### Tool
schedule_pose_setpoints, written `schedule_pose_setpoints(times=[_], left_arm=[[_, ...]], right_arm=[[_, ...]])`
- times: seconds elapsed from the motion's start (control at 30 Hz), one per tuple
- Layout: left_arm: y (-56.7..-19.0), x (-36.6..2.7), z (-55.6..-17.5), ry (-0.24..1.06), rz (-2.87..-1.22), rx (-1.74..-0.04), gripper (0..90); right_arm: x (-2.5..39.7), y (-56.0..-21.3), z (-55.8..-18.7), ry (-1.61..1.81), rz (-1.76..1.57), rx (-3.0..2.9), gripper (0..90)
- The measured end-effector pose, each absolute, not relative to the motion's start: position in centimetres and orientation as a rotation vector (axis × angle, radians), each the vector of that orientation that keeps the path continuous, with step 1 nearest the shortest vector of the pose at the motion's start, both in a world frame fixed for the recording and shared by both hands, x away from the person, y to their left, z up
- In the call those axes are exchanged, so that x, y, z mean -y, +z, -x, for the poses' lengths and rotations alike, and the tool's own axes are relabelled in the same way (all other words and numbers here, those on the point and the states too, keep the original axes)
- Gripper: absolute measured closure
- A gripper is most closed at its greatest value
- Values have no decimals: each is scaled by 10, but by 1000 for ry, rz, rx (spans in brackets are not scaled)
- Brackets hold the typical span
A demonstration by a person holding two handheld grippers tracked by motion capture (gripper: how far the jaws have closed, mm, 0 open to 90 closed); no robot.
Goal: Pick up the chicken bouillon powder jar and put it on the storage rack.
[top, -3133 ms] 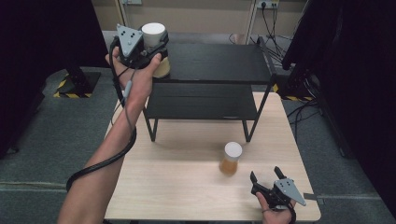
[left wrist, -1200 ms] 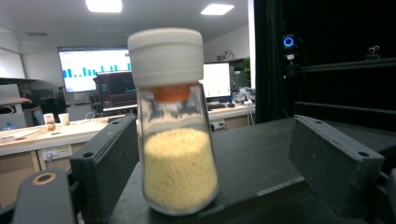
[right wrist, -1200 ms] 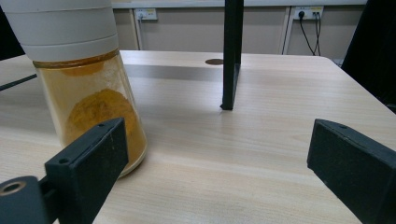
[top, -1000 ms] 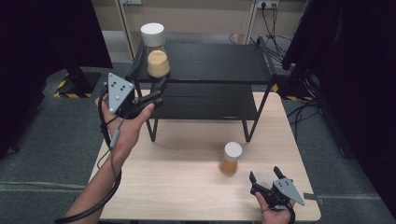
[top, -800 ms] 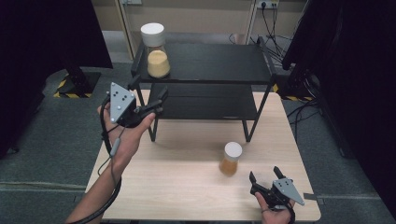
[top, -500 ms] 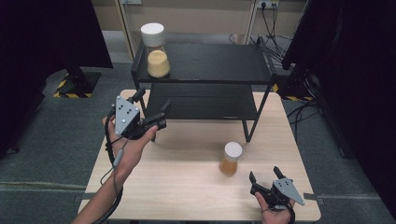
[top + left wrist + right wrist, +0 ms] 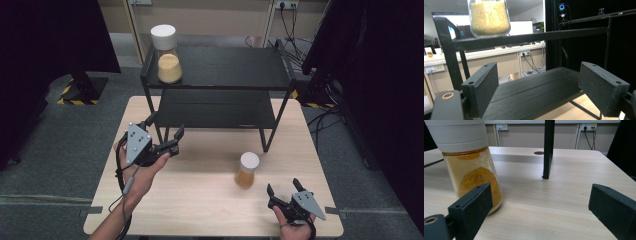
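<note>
1. Left gripper (image 7: pixel 162 134): jaws spread wide, nothing between them. Held above the table's (image 7: pixel 200 200) left part, just in front of the black shelf rack (image 7: pixel 220 107), aimed at its lower shelf.
2. Tall jar (image 7: pixel 167 54), white lid, pale granules inside: upright on the rack's top shelf, left rear corner. Well apart from the left gripper, above and beyond it; in the left gripper view the jar (image 7: pixel 489 17) sits high over the left jaw.
3. Right gripper (image 7: pixel 283 194): jaws spread, empty, low over the table's near right edge.
4. Small jar (image 7: pixel 247 170), white lid, orange contents: upright on the table, near the right gripper, ahead and to its left; untouched.
</note>
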State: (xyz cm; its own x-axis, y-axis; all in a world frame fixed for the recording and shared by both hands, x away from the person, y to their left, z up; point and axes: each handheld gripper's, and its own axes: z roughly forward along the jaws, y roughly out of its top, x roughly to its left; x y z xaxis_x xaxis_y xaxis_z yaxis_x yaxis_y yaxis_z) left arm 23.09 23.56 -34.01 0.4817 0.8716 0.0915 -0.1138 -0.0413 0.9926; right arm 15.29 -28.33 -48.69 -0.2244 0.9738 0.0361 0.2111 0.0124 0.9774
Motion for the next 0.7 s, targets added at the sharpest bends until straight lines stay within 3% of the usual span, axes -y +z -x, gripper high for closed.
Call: schedule_pose_setpoints(times=[0.7], left_arm=[[-406,-244,-219,879,-1406,-754,144]], right_arm=[[283,-487,-153,1278,-1256,-1535,56]])
